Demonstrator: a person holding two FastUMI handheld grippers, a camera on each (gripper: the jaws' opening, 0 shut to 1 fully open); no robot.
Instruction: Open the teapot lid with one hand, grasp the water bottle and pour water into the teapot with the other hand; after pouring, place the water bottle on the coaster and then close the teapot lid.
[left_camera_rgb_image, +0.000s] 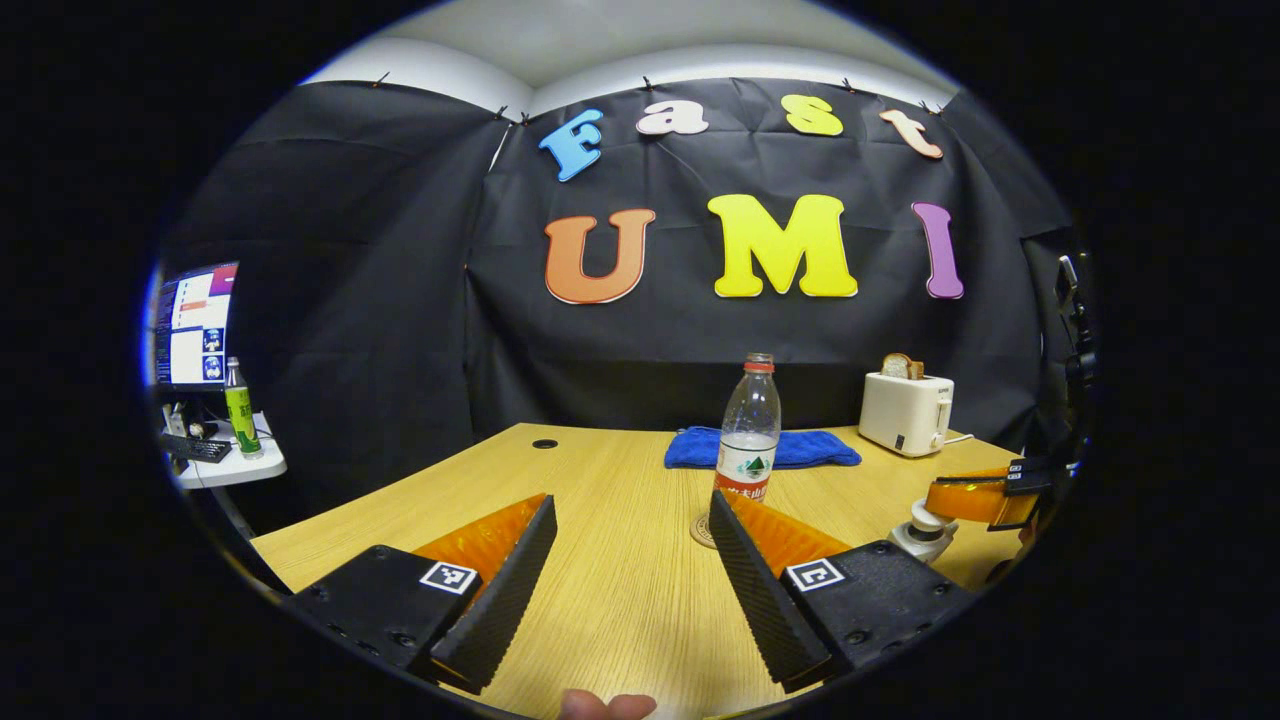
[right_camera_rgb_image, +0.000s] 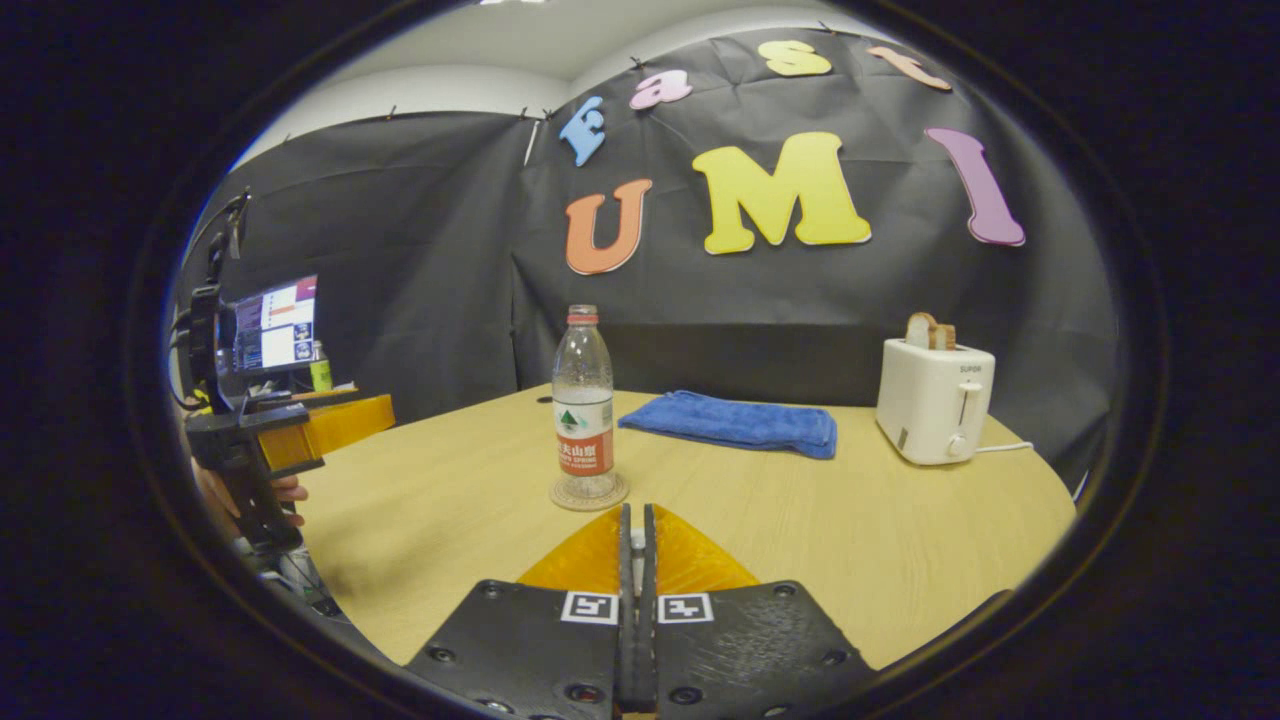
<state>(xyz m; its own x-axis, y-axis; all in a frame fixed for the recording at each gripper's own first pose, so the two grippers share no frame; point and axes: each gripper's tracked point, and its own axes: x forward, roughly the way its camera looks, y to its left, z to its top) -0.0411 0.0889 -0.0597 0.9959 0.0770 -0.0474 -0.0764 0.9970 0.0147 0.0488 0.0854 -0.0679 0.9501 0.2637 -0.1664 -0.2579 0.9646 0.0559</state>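
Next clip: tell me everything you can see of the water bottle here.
The bottle is clear plastic with a red cap on and a white-and-red label around its lower half. It looks nearly empty. It stands upright on a round coaster on the wooden table, in front of a folded blue towel. Neither gripper touches it.

The left gripper (left_camera_rgb_image: 630, 535) is held with its fingers spread wide apart, nothing between them, low over the near edge of the table (left_camera_rgb_image: 620, 600). A fingertip (left_camera_rgb_image: 605, 705) is seen beneath it. The right gripper (right_camera_rgb_image: 636, 520) is held with fingers pressed together on a small white knob (right_camera_rgb_image: 637, 541).
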